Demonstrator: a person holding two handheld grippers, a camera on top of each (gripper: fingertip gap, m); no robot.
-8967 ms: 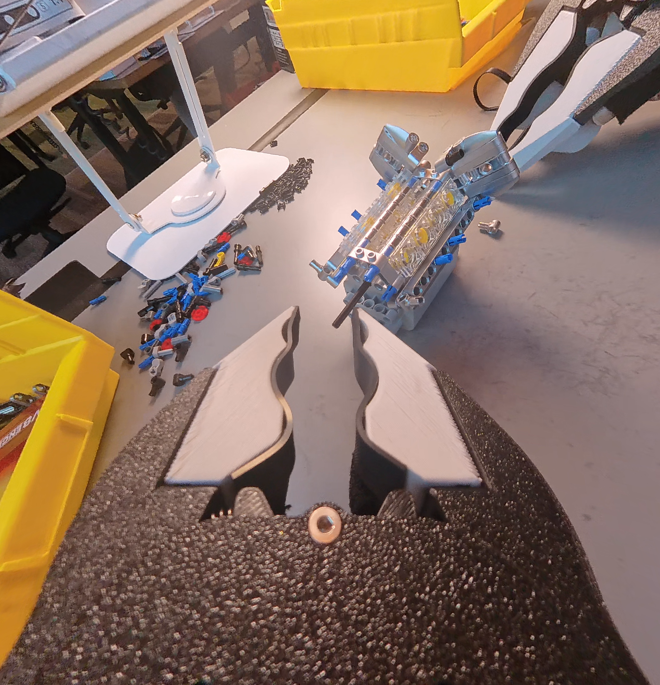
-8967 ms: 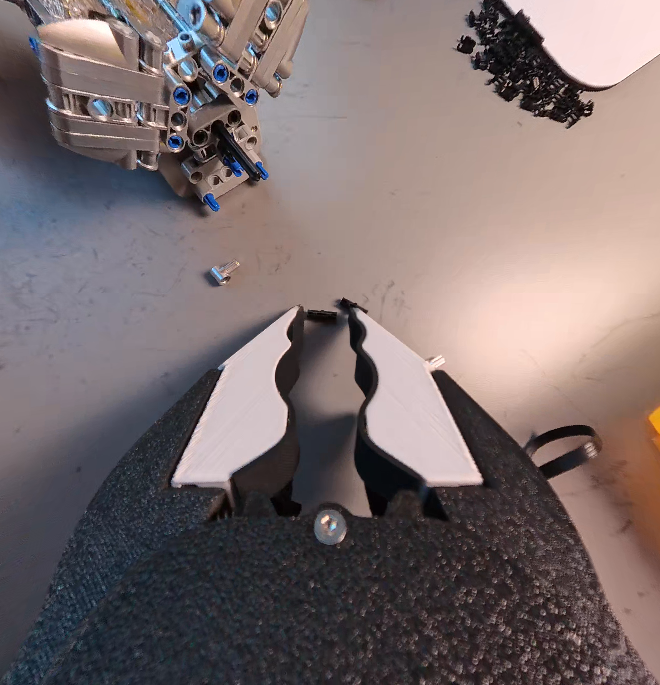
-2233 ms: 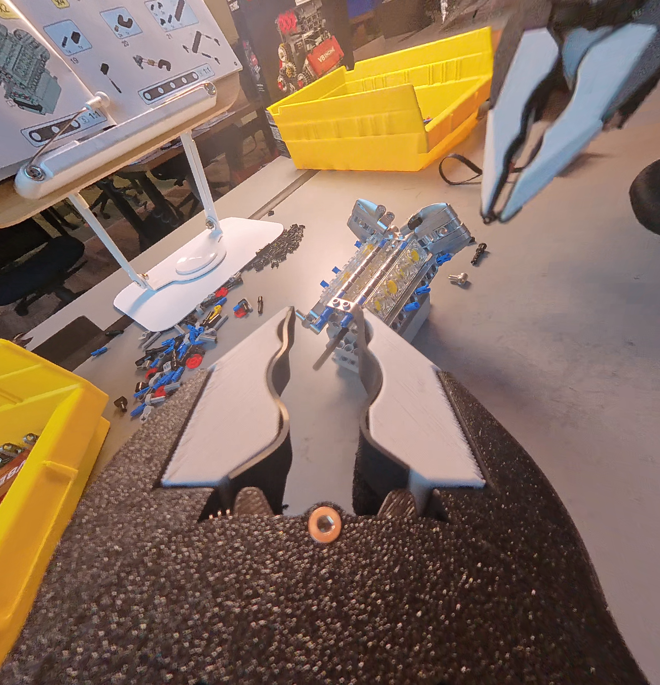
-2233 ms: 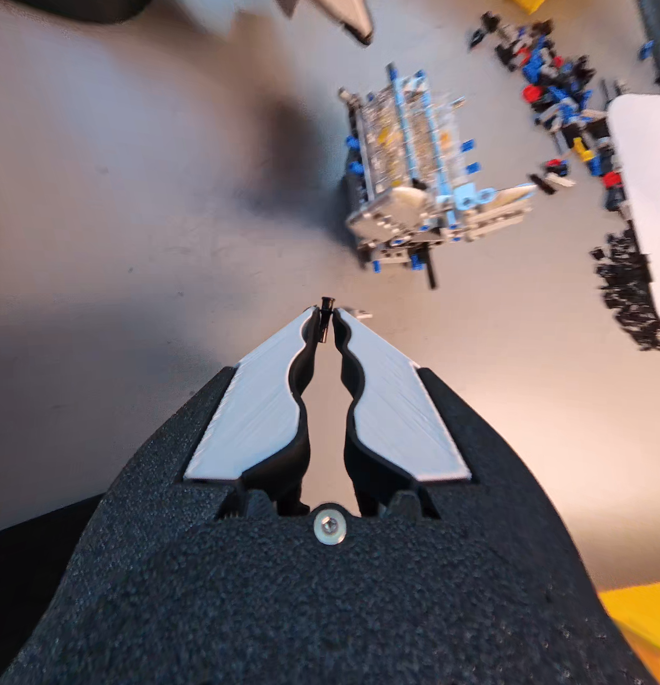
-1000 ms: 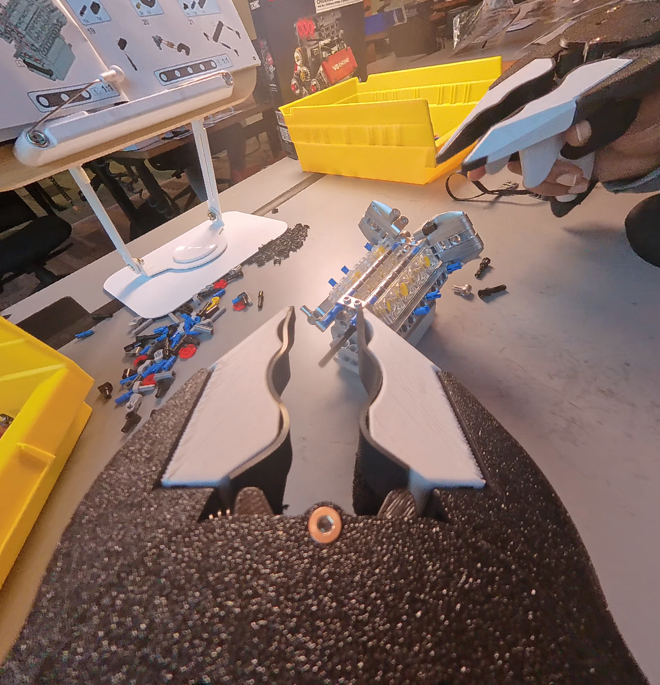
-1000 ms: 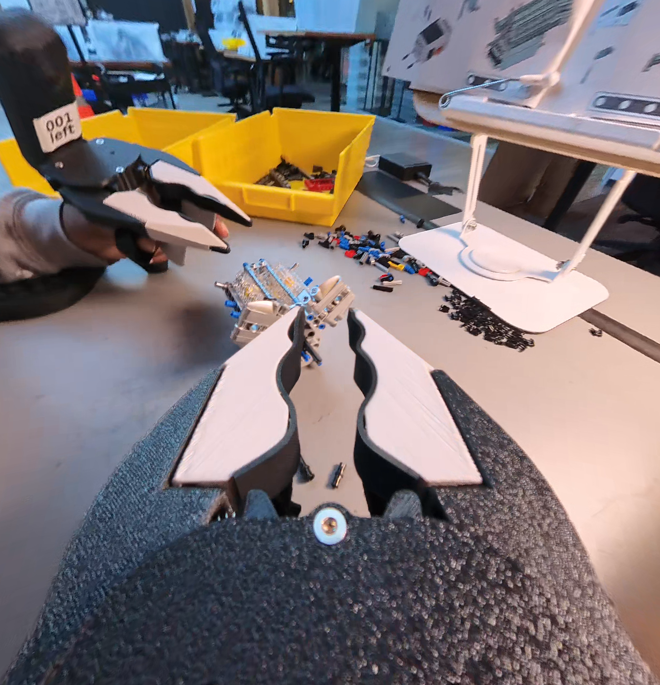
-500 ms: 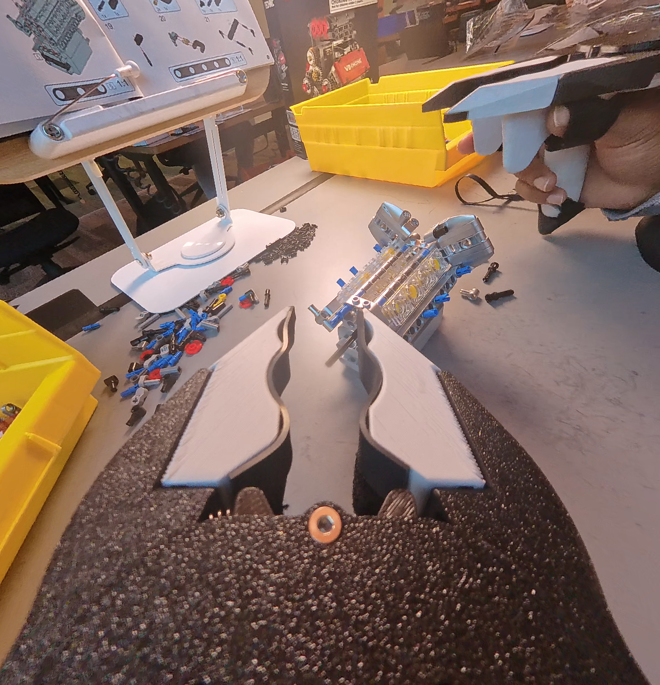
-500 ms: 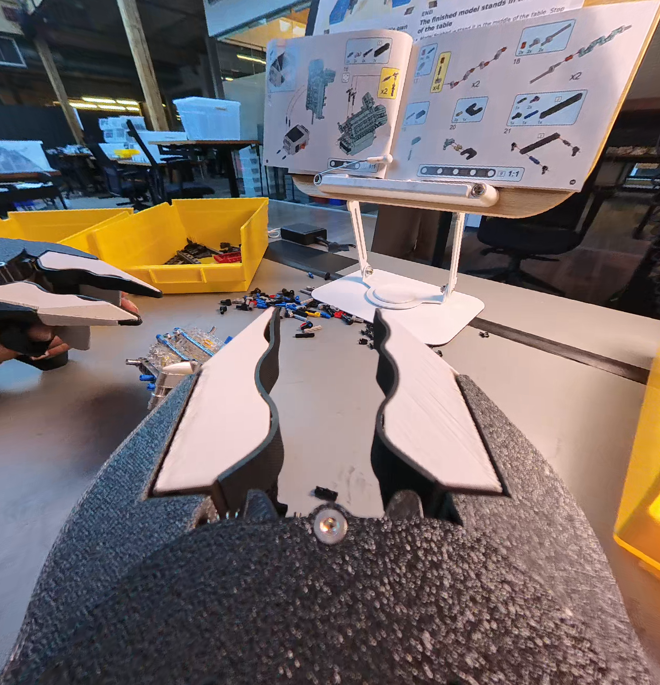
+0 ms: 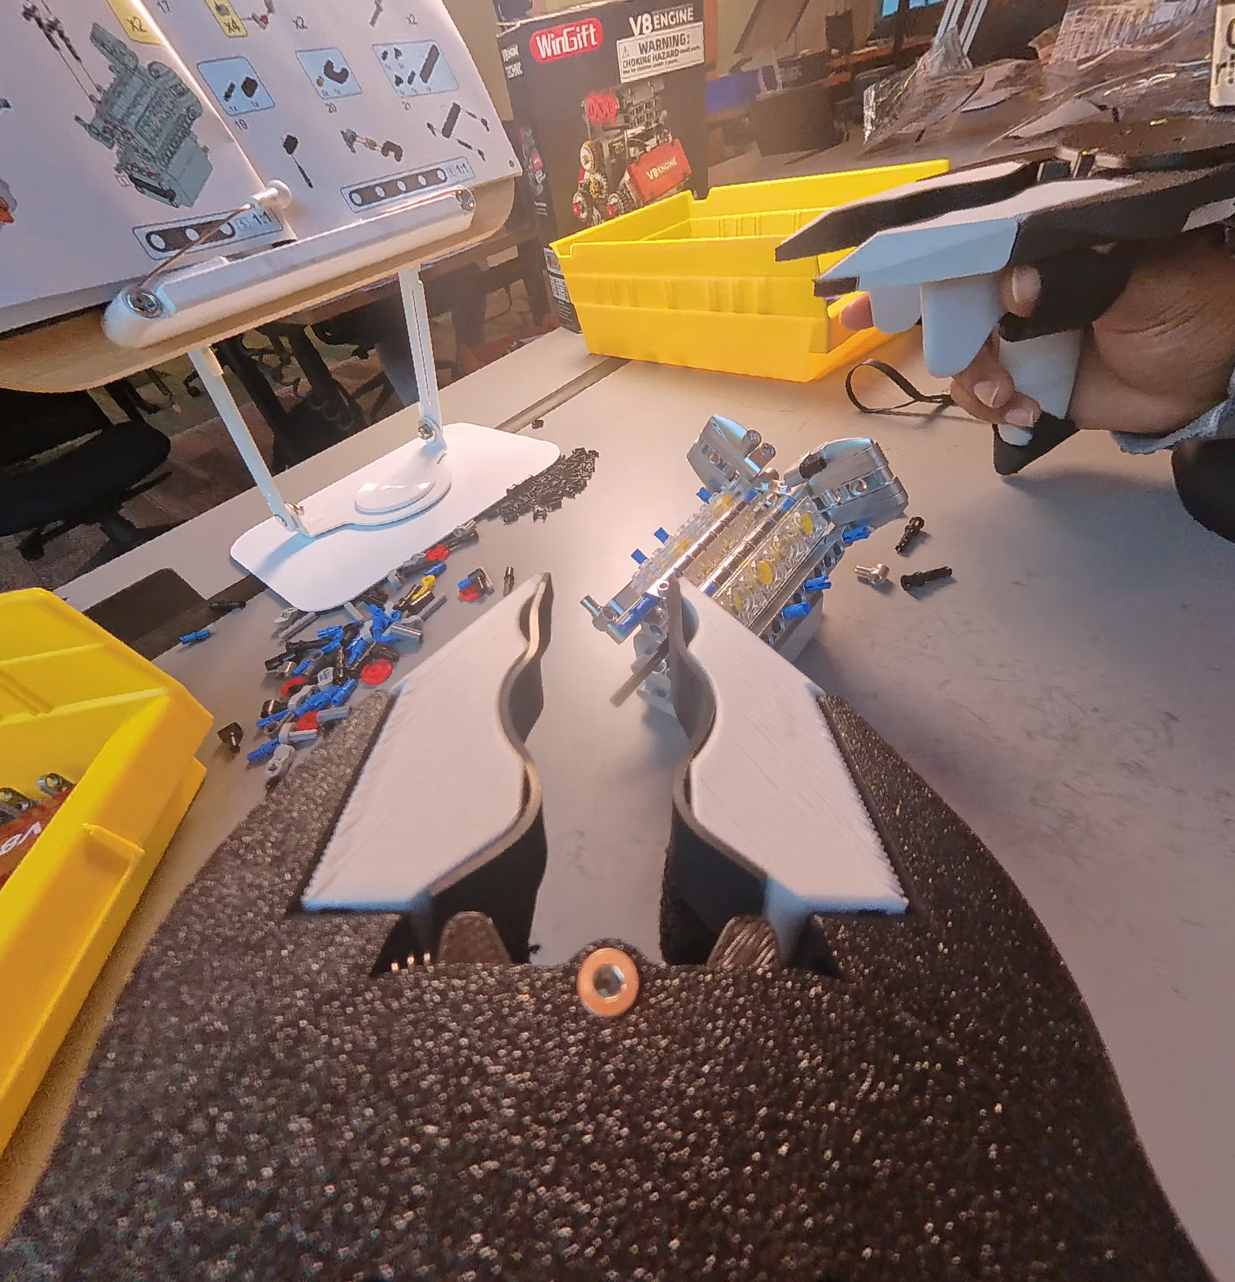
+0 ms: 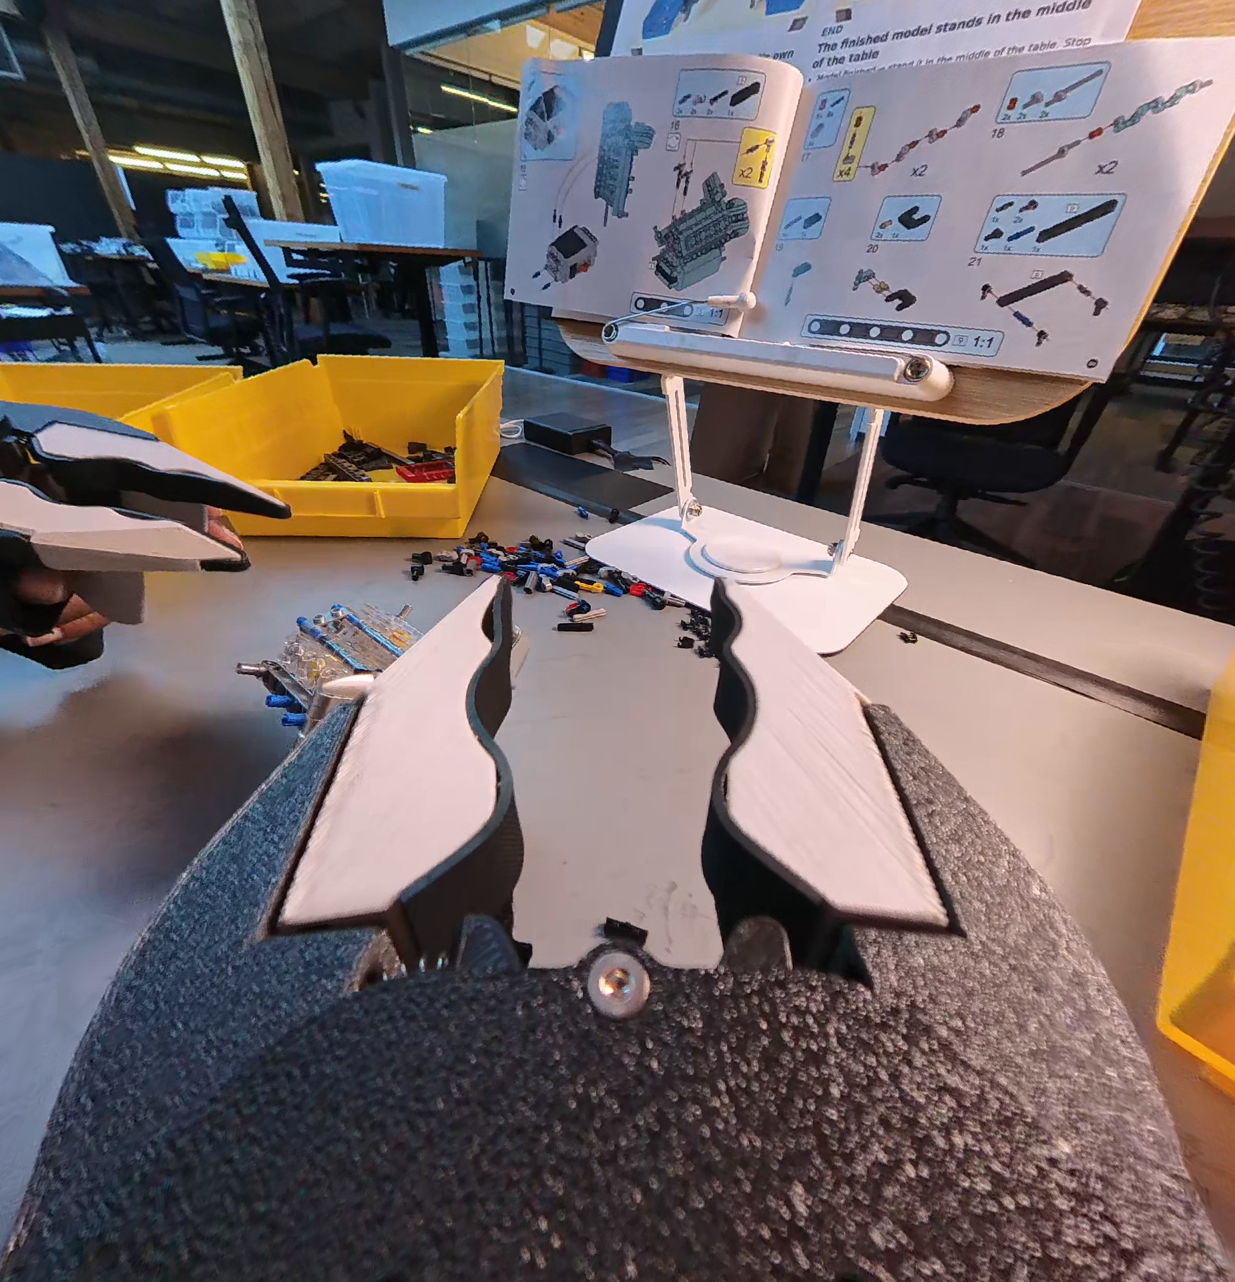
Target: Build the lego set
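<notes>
Our left gripper [image 9: 611,596] hangs above the table with its jaws spread and nothing between them; its tips sit just at the near end of the brick-built engine model [image 9: 746,548], which stands on the grey table [image 9: 982,728]. A dark axle pokes out of that near end, close beside our right finger, though we cannot tell whether they touch. Our right gripper [image 10: 608,596] is also spread wide and empty, raised off the table and aimed past the model toward the white book stand [image 10: 746,562].

Taking the model as the landmark: beside its far end lie two black pins [image 9: 925,574] and a small grey connector [image 9: 871,571], all loose and apart from it. To its left is a scatter of small blue, black and red parts [image 9: 337,666], and beyond them a heap of tiny black pins [image 9: 545,485] against the stand's base plate. The open instruction booklet [image 10: 843,187] sits up on the stand, above and left of the model. A yellow bin [image 9: 705,277] stands behind the model, another [image 9: 60,798] to its near left with a few pieces inside.

We judge the build part-way: the block and clear cylinder rows are joined, yet many loose parts are unused, and neither gripper is carrying a piece.
</notes>
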